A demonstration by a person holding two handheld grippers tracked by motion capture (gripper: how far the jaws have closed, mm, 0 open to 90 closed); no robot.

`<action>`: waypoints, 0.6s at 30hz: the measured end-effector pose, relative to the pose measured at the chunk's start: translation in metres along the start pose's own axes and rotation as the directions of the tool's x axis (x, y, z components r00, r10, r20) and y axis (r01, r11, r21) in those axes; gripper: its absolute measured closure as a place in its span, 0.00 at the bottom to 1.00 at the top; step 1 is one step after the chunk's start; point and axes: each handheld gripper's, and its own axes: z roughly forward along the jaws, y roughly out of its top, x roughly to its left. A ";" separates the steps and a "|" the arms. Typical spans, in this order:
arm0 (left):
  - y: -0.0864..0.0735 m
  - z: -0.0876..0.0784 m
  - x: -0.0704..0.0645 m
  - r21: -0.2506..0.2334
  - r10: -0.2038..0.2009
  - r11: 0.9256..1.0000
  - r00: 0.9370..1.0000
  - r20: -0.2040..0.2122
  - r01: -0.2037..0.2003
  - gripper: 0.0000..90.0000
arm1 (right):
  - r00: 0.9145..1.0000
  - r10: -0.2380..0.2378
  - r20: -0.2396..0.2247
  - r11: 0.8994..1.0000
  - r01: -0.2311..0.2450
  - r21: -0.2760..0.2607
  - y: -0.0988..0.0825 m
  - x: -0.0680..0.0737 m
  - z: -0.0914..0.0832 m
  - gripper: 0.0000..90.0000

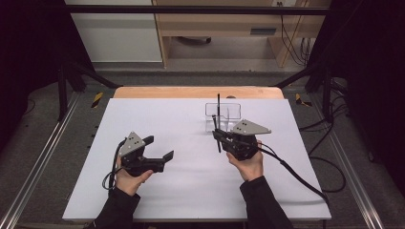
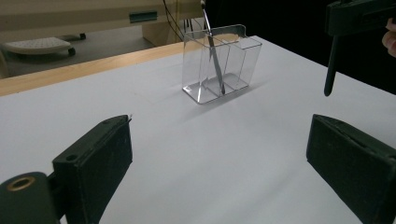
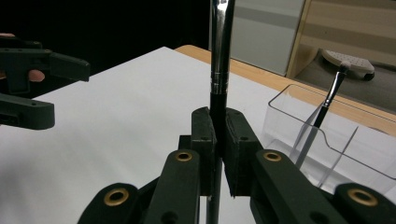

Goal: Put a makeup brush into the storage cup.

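Note:
My left gripper [image 1: 160, 147] stands open over the white sheet at the left, its jaws [image 2: 219, 130] wide apart with nothing between them. My right gripper [image 1: 217, 135] is shut on a thin black makeup brush [image 1: 219, 146] with a silver ferrule [image 3: 218, 51]. The brush stands upright, and its handle end [image 2: 329, 86] hangs just above the sheet. Just beyond the right gripper is a clear plastic holder [image 1: 230, 110] with dividers. Another slim brush [image 2: 214, 51] leans inside the holder, bristles up [image 3: 343, 66].
A white sheet [image 1: 191, 186] covers the table, and a strip of the wooden table edge [image 1: 191, 92] shows at the back. Cables [image 1: 305, 179] trail from the right gripper over the right side. Black frame bars and pale cabinets stand behind the table.

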 end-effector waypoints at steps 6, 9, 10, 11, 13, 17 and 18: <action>-0.004 0.001 0.002 0.011 -0.003 1.000 1.000 0.001 0.003 0.07 | 1.000 0.012 0.012 1.000 -0.012 -0.012 0.000 -0.005 0.002 0.93; -0.006 0.000 0.004 0.010 -0.008 1.000 1.000 -0.006 0.008 0.06 | 1.000 0.019 0.019 1.000 -0.019 -0.012 -0.001 -0.007 0.004 0.93; -0.006 -0.001 0.004 0.013 -0.006 1.000 1.000 -0.008 0.006 0.06 | 0.999 0.023 0.023 1.000 -0.023 -0.011 -0.001 -0.008 0.004 0.93; -0.007 -0.001 0.005 0.015 -0.006 1.000 1.000 -0.011 0.007 0.06 | 0.999 0.023 0.024 1.000 -0.023 -0.012 -0.001 -0.009 0.005 0.93; -0.010 -0.002 0.008 0.016 -0.013 1.000 1.000 -0.015 0.014 0.06 | 0.999 0.029 0.031 1.000 -0.028 -0.014 0.000 -0.011 0.006 0.93; -0.012 -0.004 0.011 0.019 -0.023 1.000 1.000 -0.020 0.023 0.06 | 0.998 0.041 0.048 0.999 -0.041 -0.018 0.002 -0.016 0.007 0.93; -0.013 -0.004 0.012 0.021 -0.024 0.999 1.000 -0.021 0.024 0.06 | 0.997 0.045 0.055 0.999 -0.044 -0.020 0.003 -0.018 0.007 0.93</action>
